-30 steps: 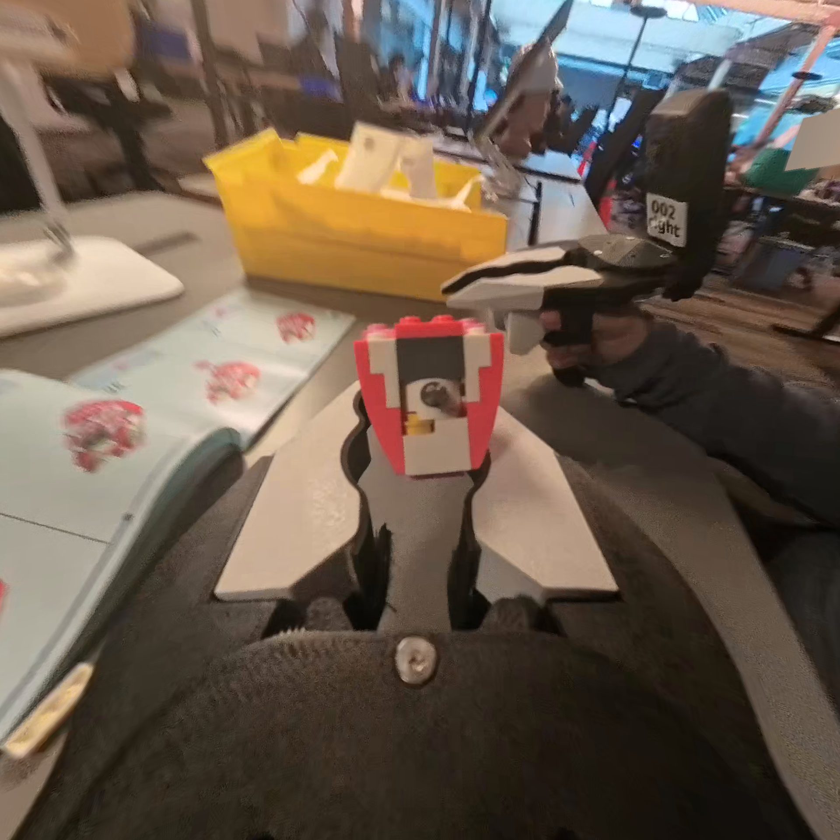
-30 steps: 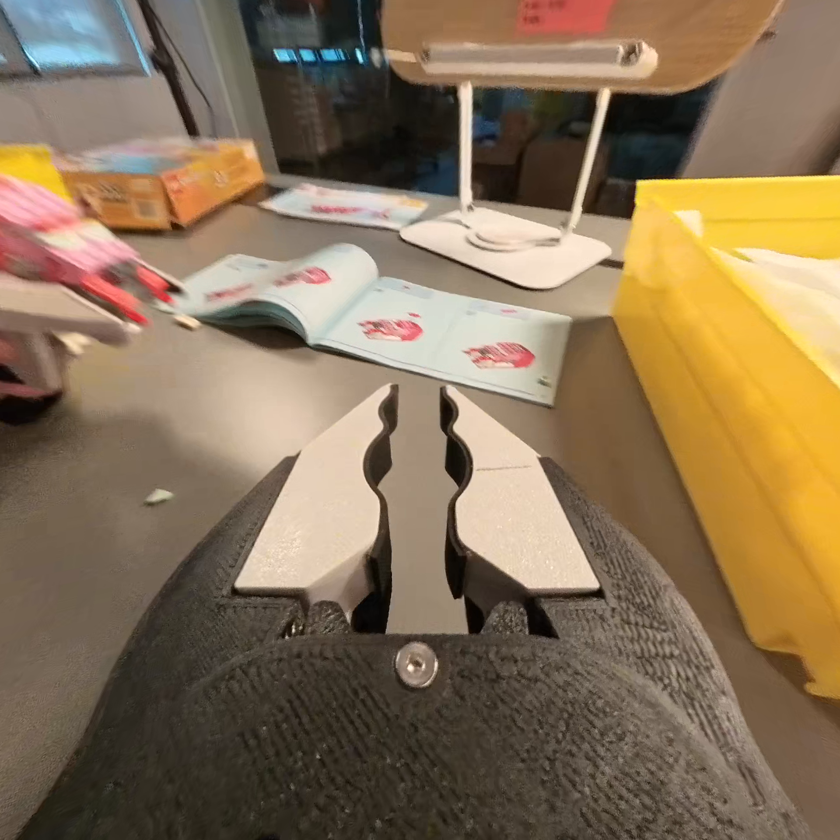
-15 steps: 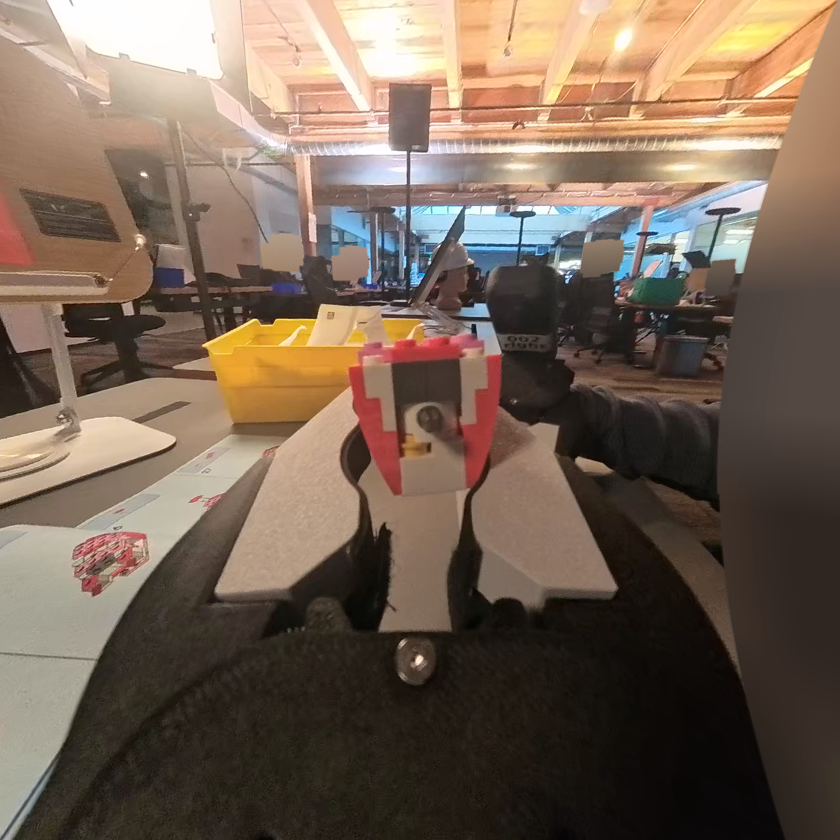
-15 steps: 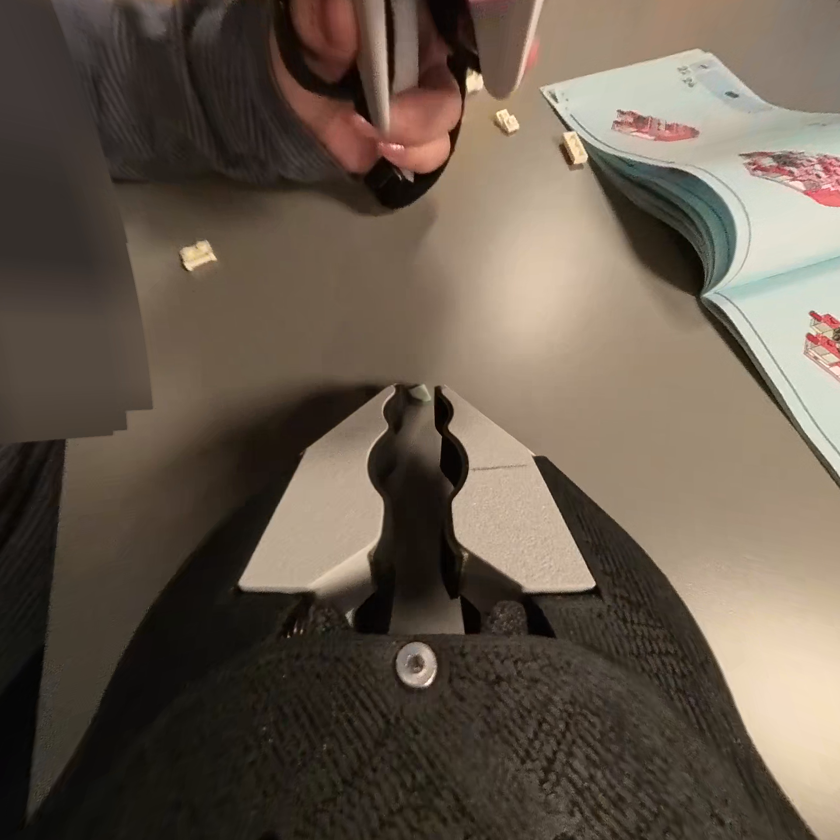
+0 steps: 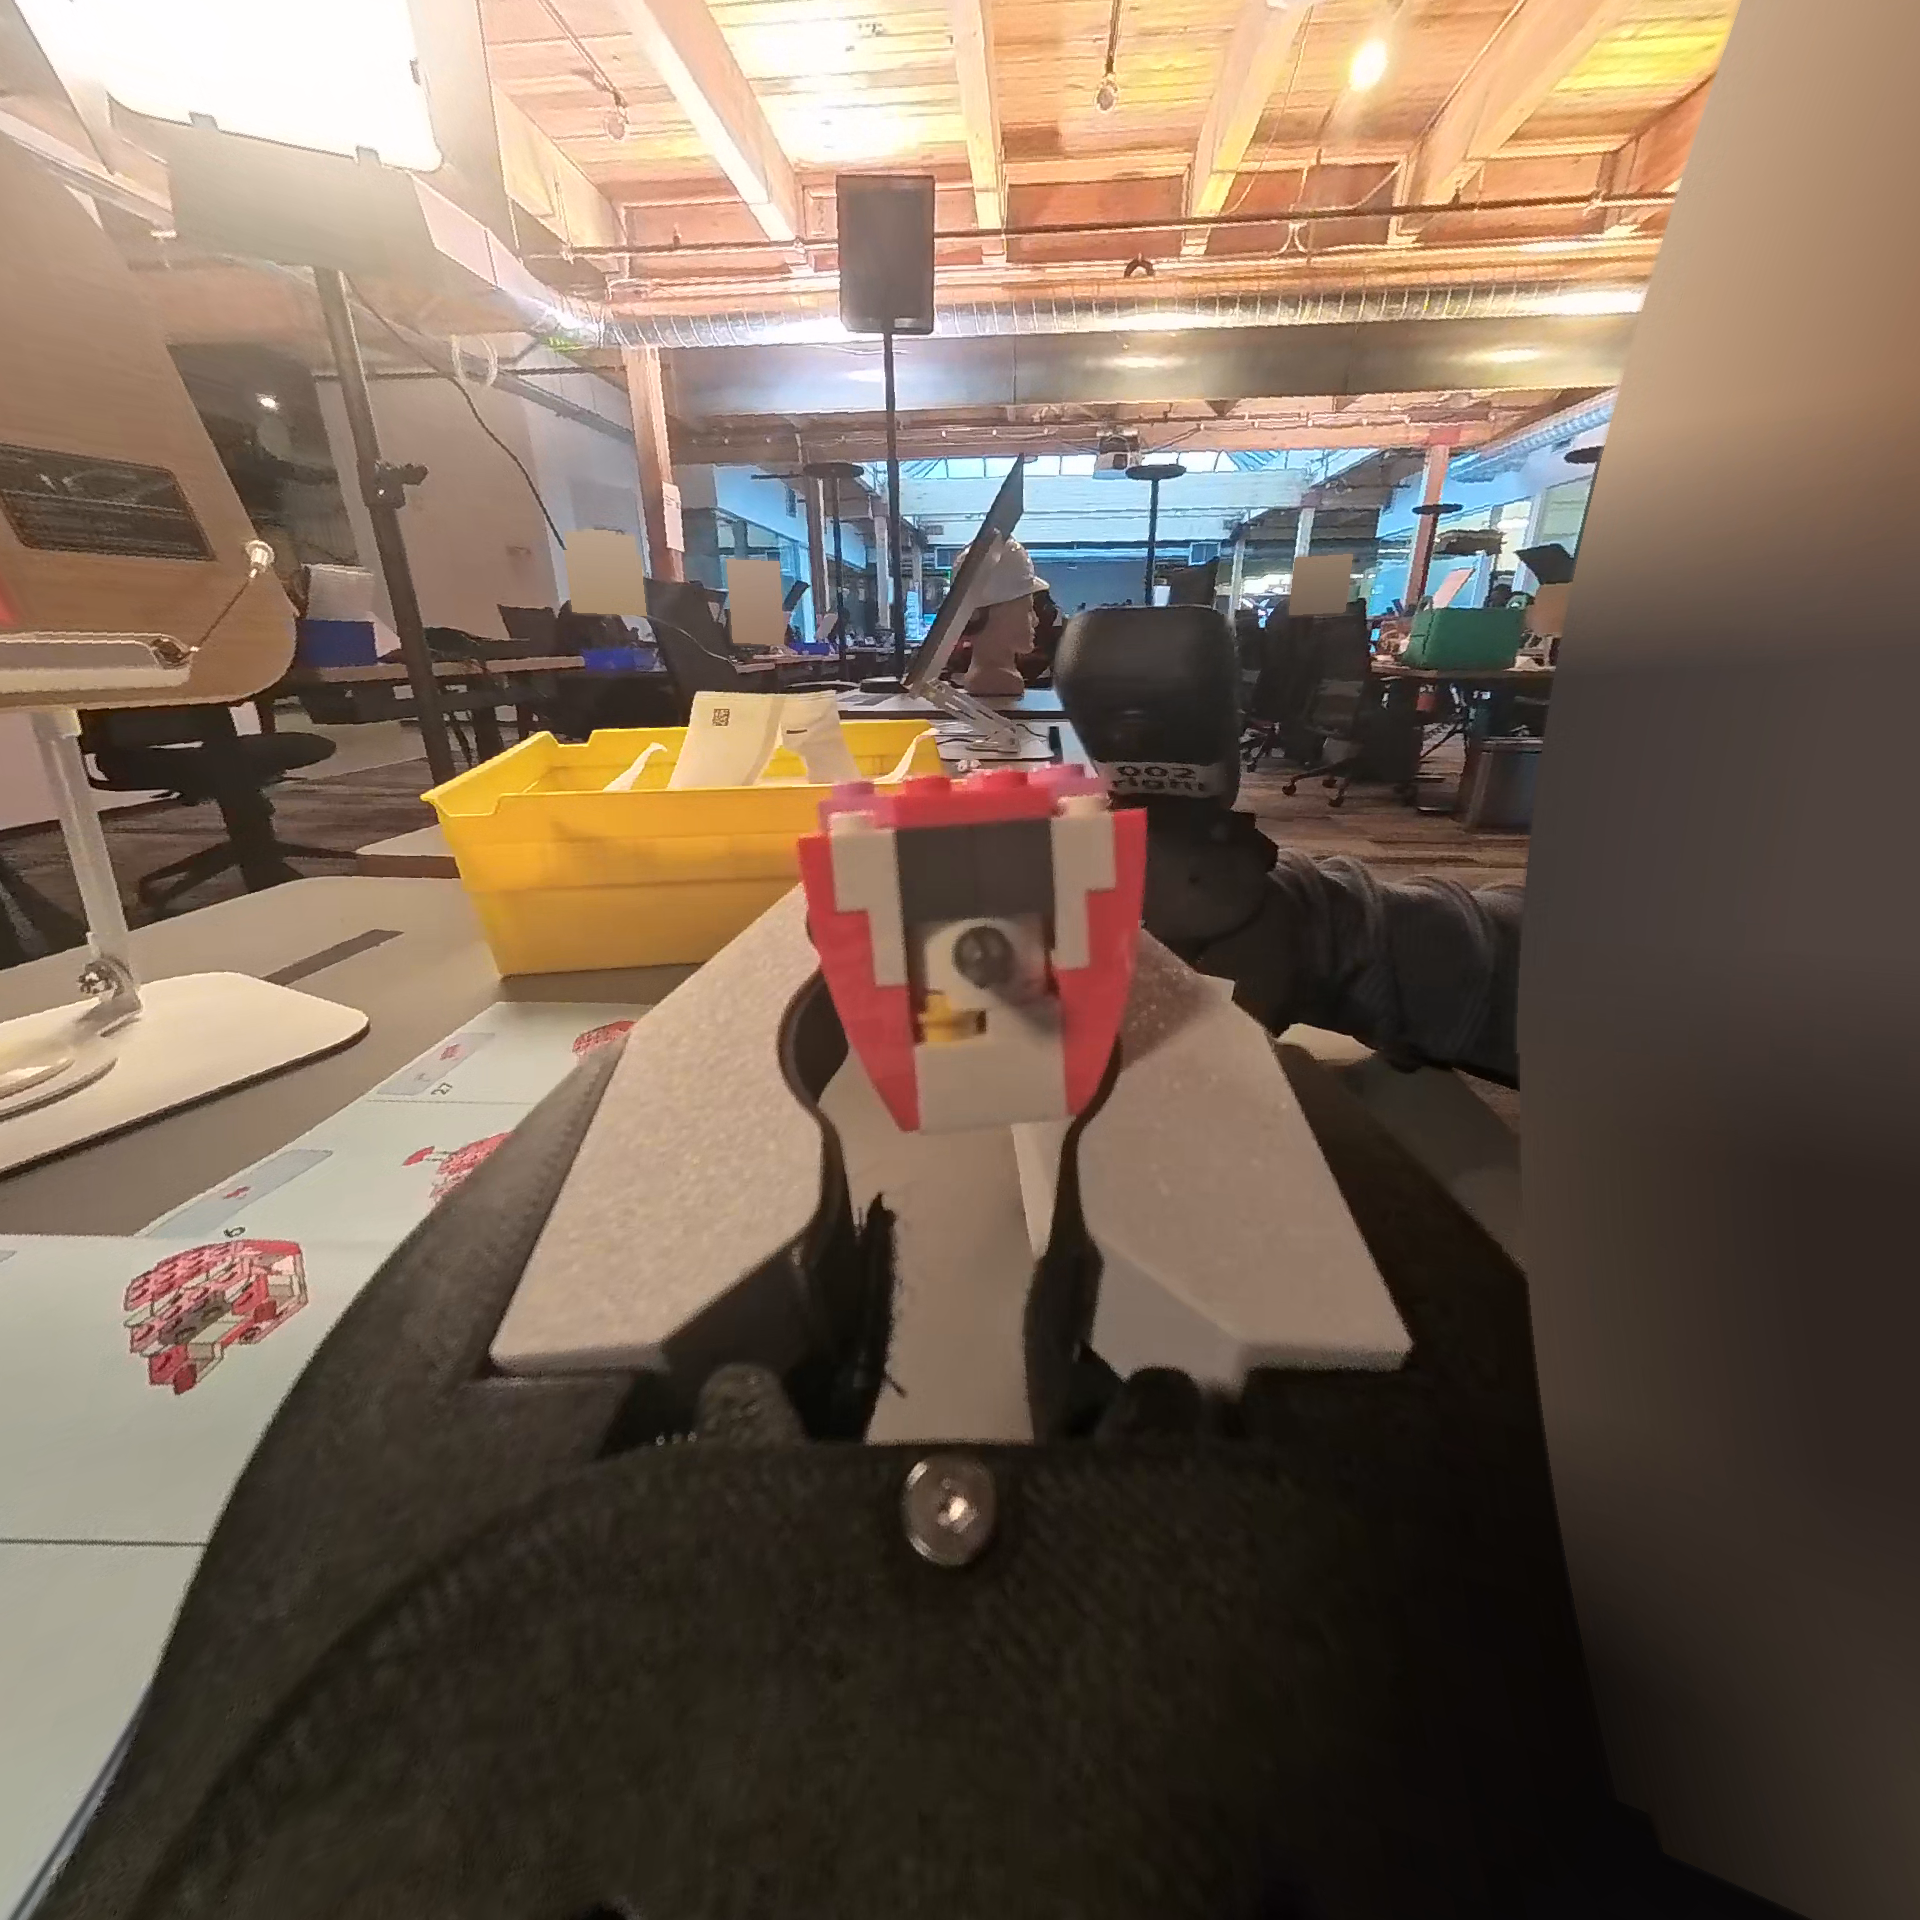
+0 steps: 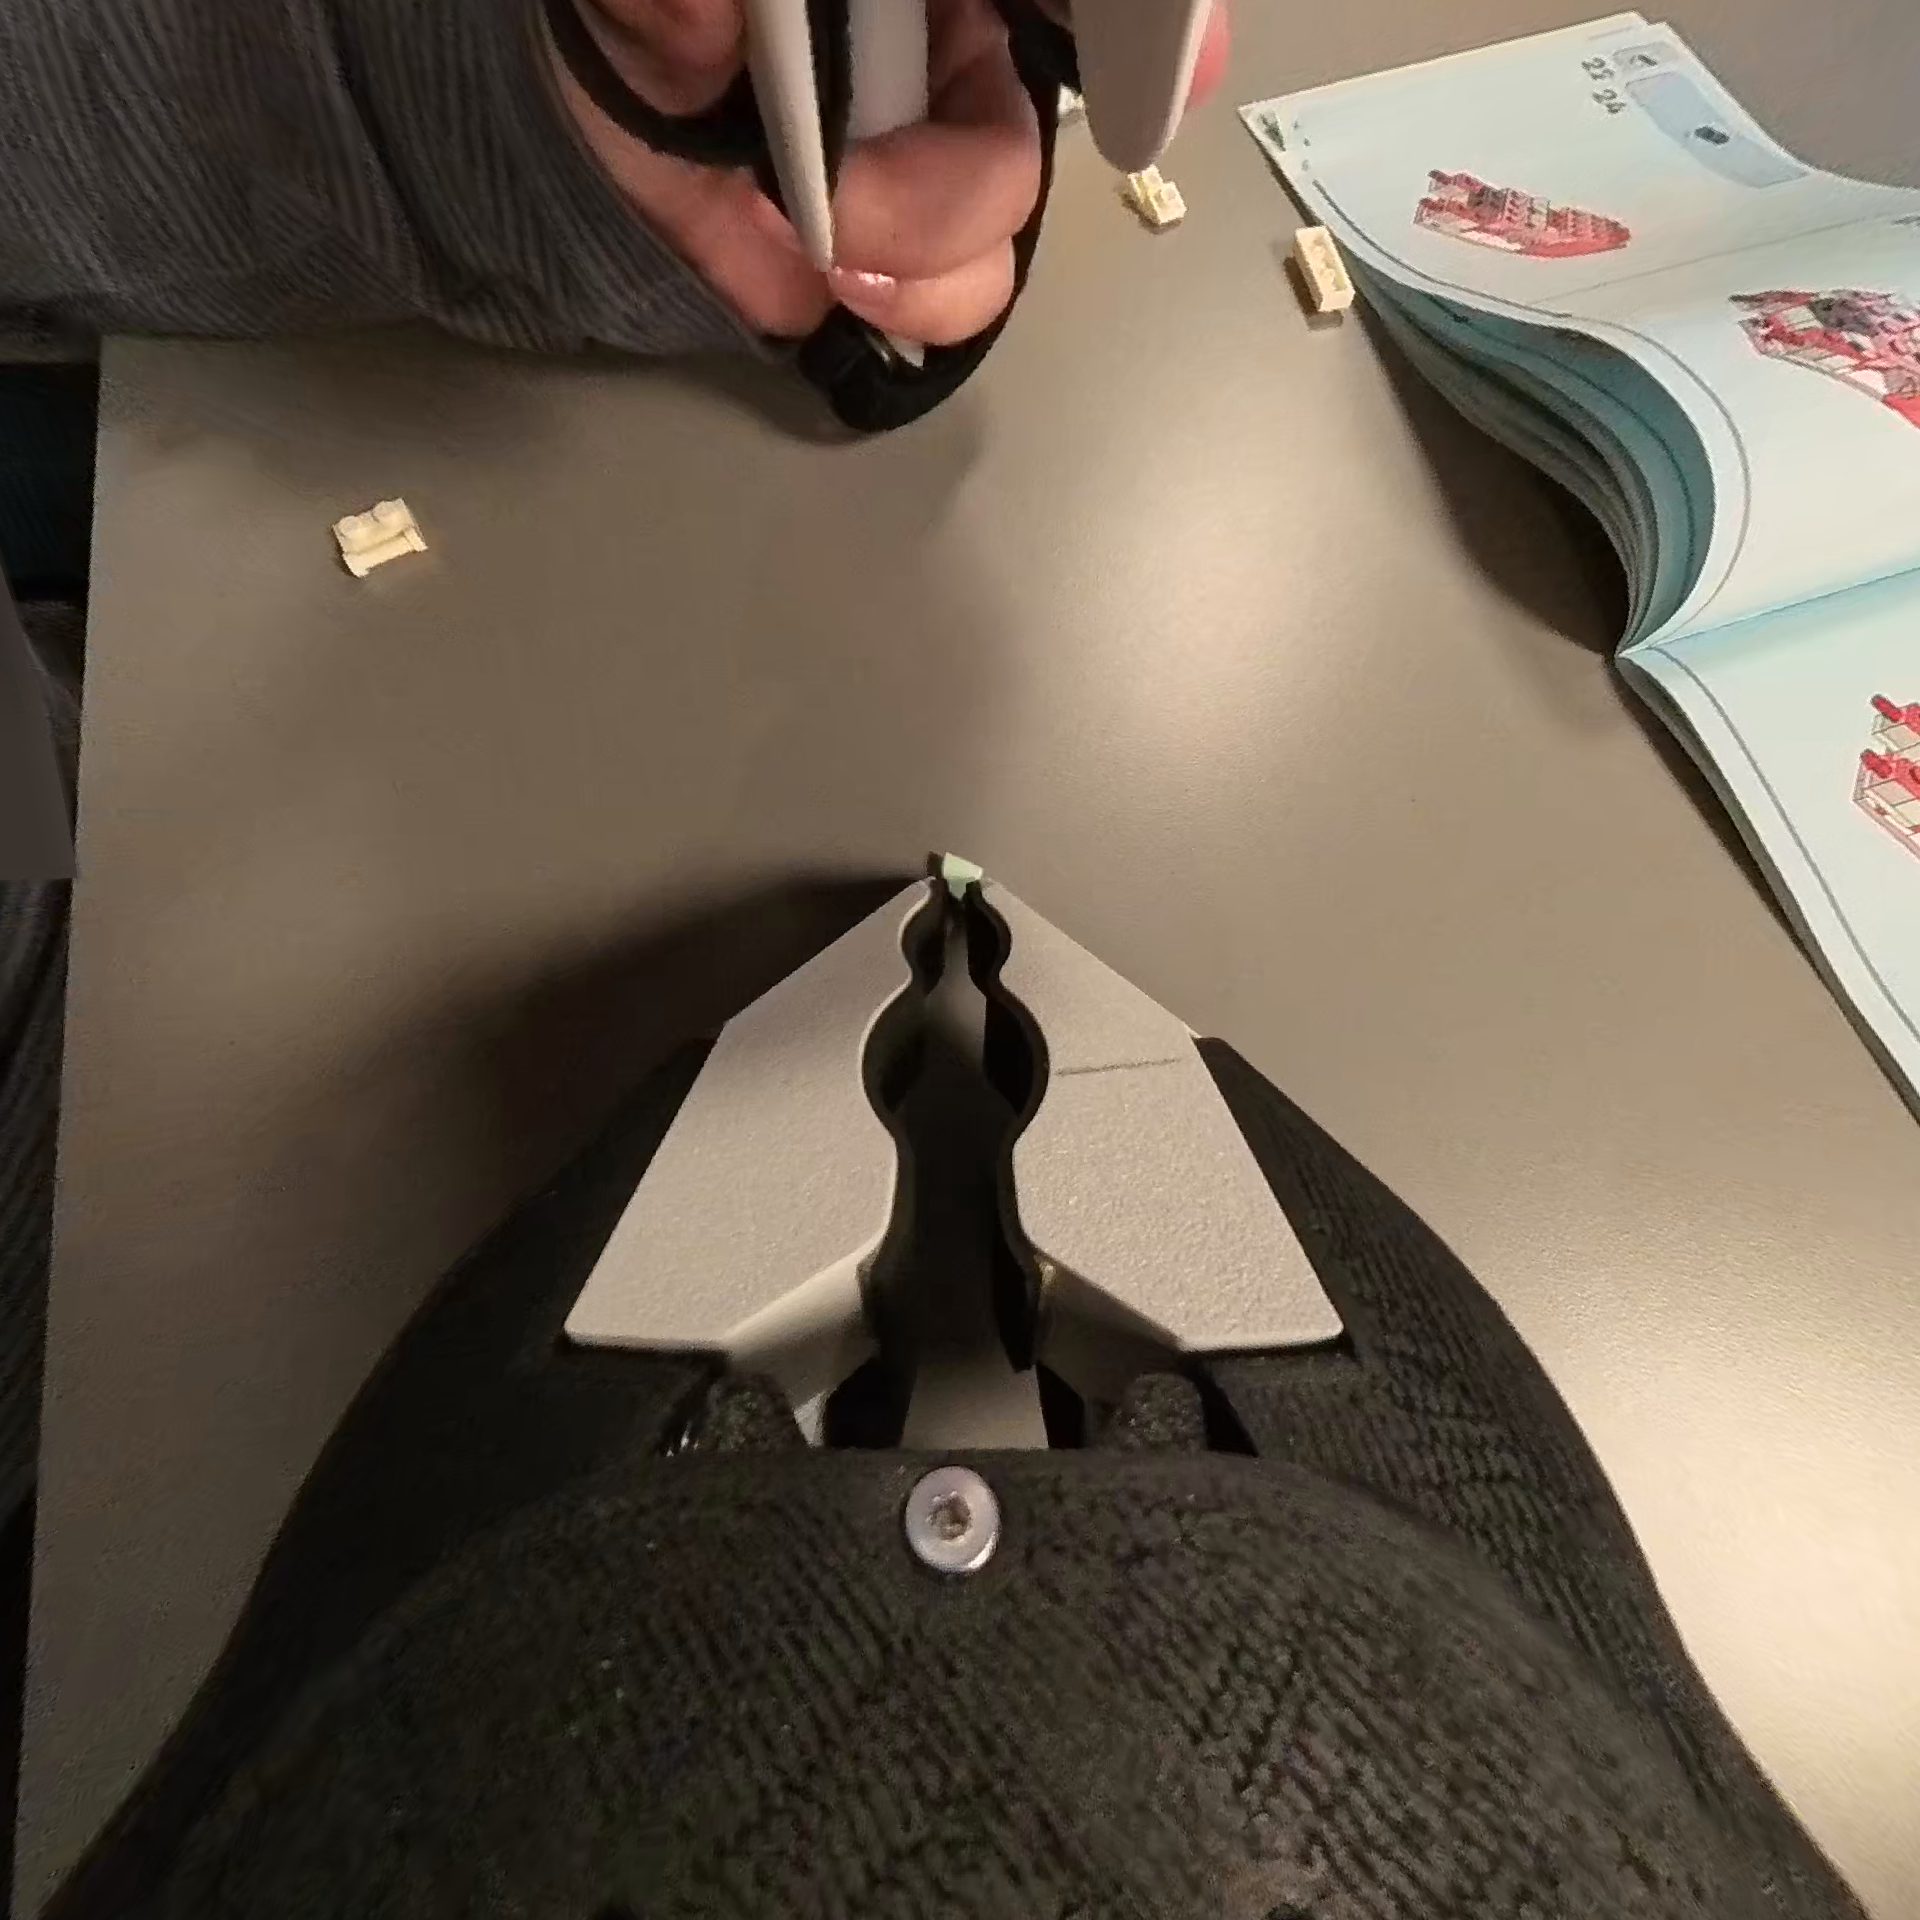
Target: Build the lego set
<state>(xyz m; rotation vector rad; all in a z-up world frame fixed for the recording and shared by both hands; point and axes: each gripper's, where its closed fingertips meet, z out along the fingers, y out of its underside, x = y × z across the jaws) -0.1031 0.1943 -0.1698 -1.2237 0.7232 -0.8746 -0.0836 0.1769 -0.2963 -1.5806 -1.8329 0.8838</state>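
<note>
Your left gripper [image 5: 971, 997] clamps the red-and-white brick model [image 5: 971, 956]; your right gripper [image 6: 954, 902] pinches a tiny pale-green piece [image 6: 956, 891] at its fingertips, which could slip out if tilted.

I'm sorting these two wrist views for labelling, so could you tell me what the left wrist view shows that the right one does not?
Only the left wrist view shows the left gripper clamped on a red and white brick model, a yellow bin and a white stand. Only the right wrist view shows the right gripper closed on a tiny pale green piece, plus loose cream bricks on the grey table. Both show the open instruction booklet.
</note>
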